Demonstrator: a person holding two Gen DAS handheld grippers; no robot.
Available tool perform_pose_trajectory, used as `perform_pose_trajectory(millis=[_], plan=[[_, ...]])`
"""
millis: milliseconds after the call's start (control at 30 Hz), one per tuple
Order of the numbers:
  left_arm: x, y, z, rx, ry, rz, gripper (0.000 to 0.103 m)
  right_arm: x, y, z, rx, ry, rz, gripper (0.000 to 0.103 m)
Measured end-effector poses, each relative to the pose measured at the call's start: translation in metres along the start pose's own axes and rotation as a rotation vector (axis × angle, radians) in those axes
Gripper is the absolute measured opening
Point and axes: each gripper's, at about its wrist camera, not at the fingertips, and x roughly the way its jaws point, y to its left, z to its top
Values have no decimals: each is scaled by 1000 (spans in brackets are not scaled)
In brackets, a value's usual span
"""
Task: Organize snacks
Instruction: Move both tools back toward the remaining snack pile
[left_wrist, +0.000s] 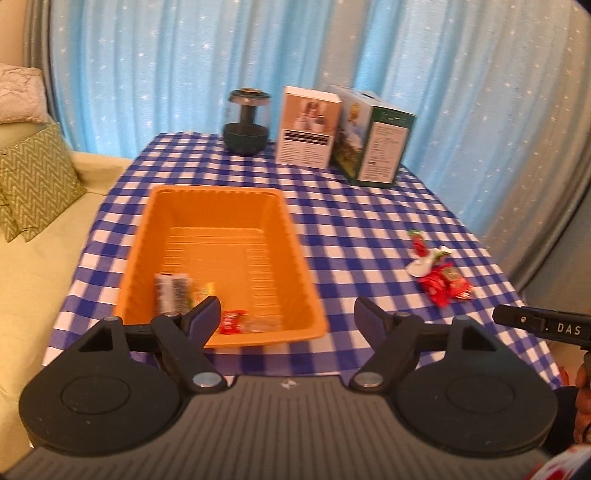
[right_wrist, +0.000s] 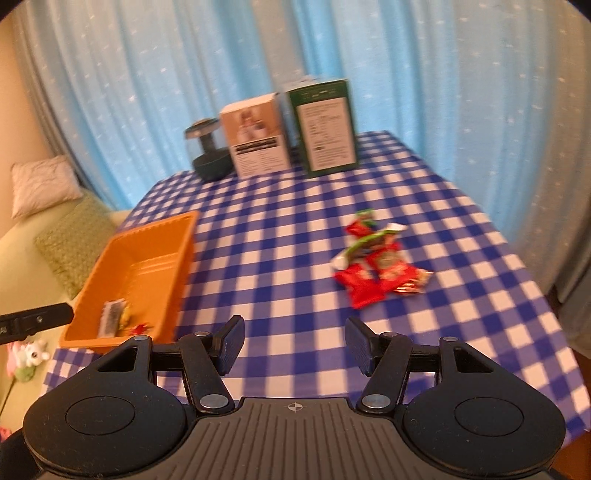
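On the blue-and-white checked tablecloth (left_wrist: 369, 229), as the left wrist camera sees it, an orange basket (left_wrist: 288, 236) sits just beyond the left gripper (left_wrist: 288, 314). Its jaws stand wide apart with nothing between them; the left finger overlaps the basket's near rim, and the right one is over bare cloth. Inside the basket, at its near end, lie a grey-and-black packet (left_wrist: 173, 290), a small red snack (left_wrist: 232, 322) and a clear wrapper (left_wrist: 264, 324). Far to the right, well apart from the jaws, a pile of red snack packets (left_wrist: 445, 284) rests on the cloth. At the far edge stand a dark jar (left_wrist: 246, 123), a white box (left_wrist: 308, 127) and a green box (left_wrist: 376, 140).

From the right wrist camera, which is somewhat blurred, the right gripper (right_wrist: 294, 343) hangs over bare cloth, its jaws partly open and empty. The pile of red snack packets (right_wrist: 376, 273) lies farther off and a little to the right of the jaws, not touching them. The orange basket (right_wrist: 155, 266) is at the left, holding a few packets at its near end.
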Motion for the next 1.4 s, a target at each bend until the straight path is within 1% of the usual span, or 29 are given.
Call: perform_pose_trajectory(millis=[267,700,1067,1400], plan=[[0,-39,-3,35,12,-42,79,-27,-34,-5,56,-32,-51,60],[9,-76,-1,71,32,-78,80,-49,-73,-7,123,-64,-98,60],[25,-102,0,90,53,-106,80,-55,-99,-5,153,-75,-136,60],[51,-124,-1,84,76,-124,80,-48,-117,1,135,-69,-157,60]])
